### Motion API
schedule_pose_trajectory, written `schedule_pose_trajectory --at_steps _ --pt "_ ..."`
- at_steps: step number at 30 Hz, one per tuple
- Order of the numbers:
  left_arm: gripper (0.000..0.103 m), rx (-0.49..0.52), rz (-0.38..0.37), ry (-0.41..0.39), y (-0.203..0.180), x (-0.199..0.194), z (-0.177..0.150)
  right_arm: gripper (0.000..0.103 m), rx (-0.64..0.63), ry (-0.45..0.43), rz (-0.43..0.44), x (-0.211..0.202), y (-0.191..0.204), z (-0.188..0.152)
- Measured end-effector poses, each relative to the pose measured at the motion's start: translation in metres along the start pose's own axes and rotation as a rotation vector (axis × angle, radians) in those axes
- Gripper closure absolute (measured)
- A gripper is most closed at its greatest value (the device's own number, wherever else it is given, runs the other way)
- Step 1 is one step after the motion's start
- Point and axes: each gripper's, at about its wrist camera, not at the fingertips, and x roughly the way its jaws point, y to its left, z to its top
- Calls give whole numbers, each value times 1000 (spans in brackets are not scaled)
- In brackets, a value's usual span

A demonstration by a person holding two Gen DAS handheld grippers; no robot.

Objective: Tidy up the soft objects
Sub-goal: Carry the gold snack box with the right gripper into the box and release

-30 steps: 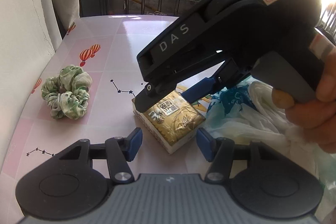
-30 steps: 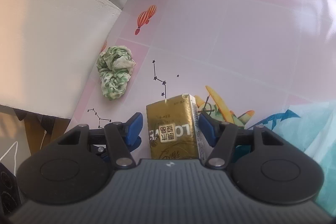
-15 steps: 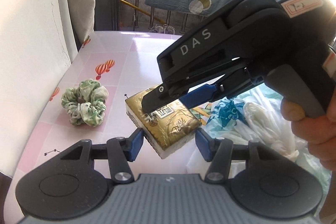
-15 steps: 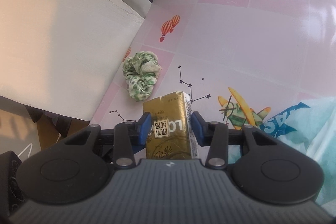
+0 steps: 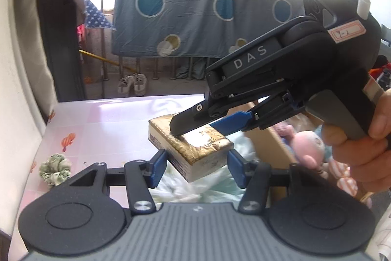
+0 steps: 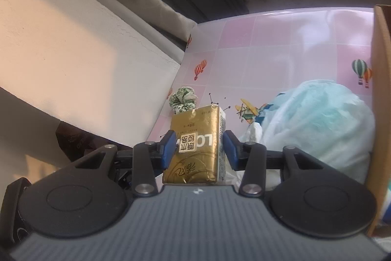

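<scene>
My right gripper point(image 6: 199, 147) is shut on a gold tissue pack point(image 6: 195, 151) and holds it in the air above the pink table point(image 6: 268, 45). In the left wrist view the same pack point(image 5: 195, 146) hangs between the right gripper's fingers, just ahead of my left gripper point(image 5: 197, 166), which is open and empty with its pads either side of the pack without touching. A green-and-white scrunchie point(image 5: 55, 169) lies on the table at the left; it also shows in the right wrist view point(image 6: 183, 99).
A crumpled pale plastic bag point(image 6: 315, 124) lies on the table to the right. A cardboard box point(image 5: 271, 146) with a pink plush toy point(image 5: 308, 146) stands at the right; its wall point(image 6: 380, 89) shows in the right wrist view. A white wall borders the left.
My right gripper shut on the tissue pack, lifted it off the table and carried it up and to the right, over the plastic bag. My left gripper rose with it and stayed open.
</scene>
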Motion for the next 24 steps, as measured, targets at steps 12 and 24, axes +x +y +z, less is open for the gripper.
schedule_pose_trajectory --at_steps 12,24 --pt "47 182 -277 91 -157 35 -3 60 252 -174 -101 -160 -122 -91" --pt "47 251 -282 214 -193 93 -22 59 381 -168 -168 -166 -216 -134"
